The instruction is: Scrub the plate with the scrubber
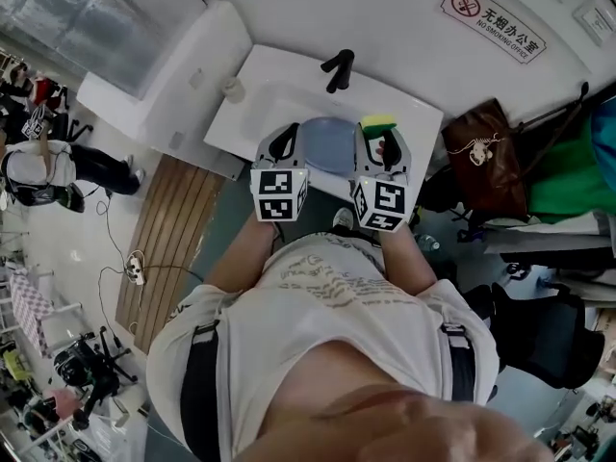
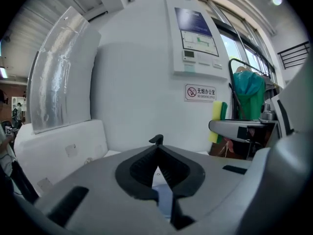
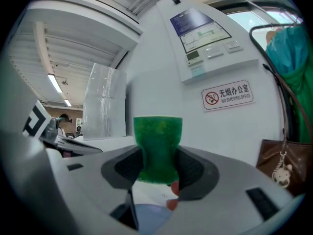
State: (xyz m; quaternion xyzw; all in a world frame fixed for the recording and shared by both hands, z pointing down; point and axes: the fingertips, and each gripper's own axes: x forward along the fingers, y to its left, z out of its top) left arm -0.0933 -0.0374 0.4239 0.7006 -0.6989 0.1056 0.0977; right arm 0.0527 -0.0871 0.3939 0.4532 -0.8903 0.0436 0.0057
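Observation:
A pale blue plate (image 1: 330,144) lies in the white sink (image 1: 252,99), between my two grippers. My left gripper (image 1: 286,142) hovers at the plate's left edge with its jaws shut tip to tip (image 2: 157,163); a strip of the plate (image 2: 164,199) shows through the gap beneath them. My right gripper (image 1: 383,144) is shut on the scrubber (image 1: 378,123), a yellow sponge with a green pad, at the plate's right edge. In the right gripper view the green pad (image 3: 157,141) stands upright between the jaws, squeezed at its middle. The left gripper view shows the scrubber (image 2: 217,121) off to its right.
A black faucet (image 1: 338,68) stands at the back of the sink. A white counter block (image 1: 164,85) adjoins the sink on the left. A brown bag (image 1: 486,152) and green cloth (image 1: 568,176) hang to the right. Wooden slats (image 1: 168,239) cover the floor at the left.

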